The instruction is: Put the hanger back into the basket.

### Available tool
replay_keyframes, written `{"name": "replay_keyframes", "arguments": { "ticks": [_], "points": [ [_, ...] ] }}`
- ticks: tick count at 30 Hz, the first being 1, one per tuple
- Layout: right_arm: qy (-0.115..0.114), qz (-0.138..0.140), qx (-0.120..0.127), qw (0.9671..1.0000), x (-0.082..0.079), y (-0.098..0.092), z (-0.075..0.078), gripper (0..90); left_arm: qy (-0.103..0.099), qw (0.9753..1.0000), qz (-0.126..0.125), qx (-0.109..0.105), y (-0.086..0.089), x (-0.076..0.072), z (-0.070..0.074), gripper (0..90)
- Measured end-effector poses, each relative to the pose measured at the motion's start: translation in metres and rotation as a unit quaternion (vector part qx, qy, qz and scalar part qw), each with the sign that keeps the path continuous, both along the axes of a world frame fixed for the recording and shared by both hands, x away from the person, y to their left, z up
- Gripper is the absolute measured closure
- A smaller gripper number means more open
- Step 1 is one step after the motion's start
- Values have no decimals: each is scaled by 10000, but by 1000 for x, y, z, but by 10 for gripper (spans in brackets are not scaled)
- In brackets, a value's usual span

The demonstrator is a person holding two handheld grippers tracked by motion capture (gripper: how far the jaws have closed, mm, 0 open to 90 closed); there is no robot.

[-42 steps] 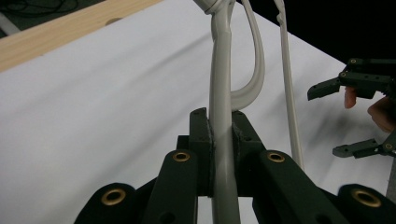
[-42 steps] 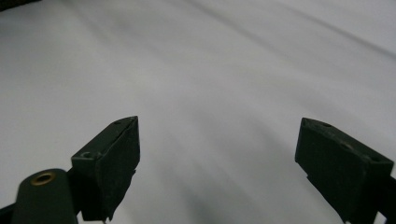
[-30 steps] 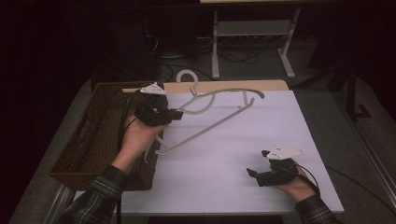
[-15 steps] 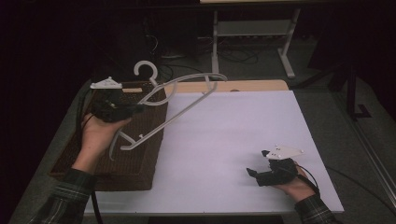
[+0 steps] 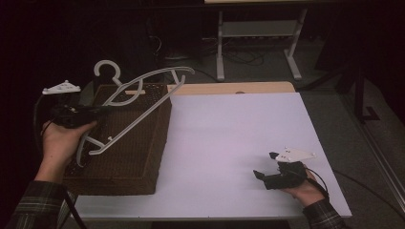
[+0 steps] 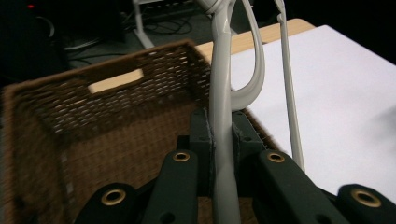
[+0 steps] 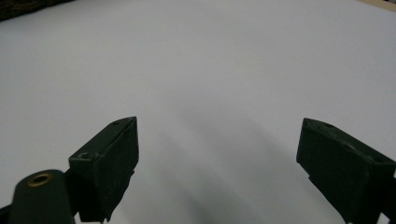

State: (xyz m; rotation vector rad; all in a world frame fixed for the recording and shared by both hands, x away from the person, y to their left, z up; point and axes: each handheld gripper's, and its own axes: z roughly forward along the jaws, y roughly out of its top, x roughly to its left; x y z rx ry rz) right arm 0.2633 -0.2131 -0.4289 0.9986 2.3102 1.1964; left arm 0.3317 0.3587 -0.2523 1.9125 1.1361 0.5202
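A white plastic hanger [image 5: 137,118] hangs tilted in the air over a brown wicker basket [image 5: 162,143] at the table's left end. My left gripper [image 5: 102,110] is shut on one of its bars, with the hook pointing up and away. In the left gripper view the pale bar [image 6: 220,93] runs up between the closed jaws of that gripper [image 6: 222,122], and the basket's inside [image 6: 56,107] lies below. My right gripper [image 5: 265,164] rests near the front right of the white table top [image 5: 239,129]. It stands open [image 7: 217,140] with nothing between its jaws.
A strip of bare wood [image 5: 229,88] shows along the table's far edge. Behind the table stand a metal frame's legs [image 5: 258,43] and some floor cables. The basket reaches close to the table's front left corner.
My left gripper has carried the hanger leftward and up, from over the white table top to above the basket. The right gripper has stayed where it was.
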Motion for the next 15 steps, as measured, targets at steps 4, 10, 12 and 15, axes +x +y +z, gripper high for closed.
{"name": "replay_keyframes", "arguments": {
  "ticks": [4, 10, 12, 15],
  "points": [
    [-55, 0, 85, 9999, -4, -2, 5, 110, 27, 9999, 138, 67, 16, -3, -4, 823],
    [-105, -2, 182, 9998, -11, -4, 8, 102, 116, 9992, 345, 144, 38, -4, -16, 823],
    [-113, -3, 185, 9998, -12, -4, 8, 101, 144, 9988, 424, 192, 44, -5, -21, 823],
    [-125, -8, 170, 9998, -12, -4, 8, 101, 173, 9982, 542, 189, 54, -5, -28, 823]
  ]
}}
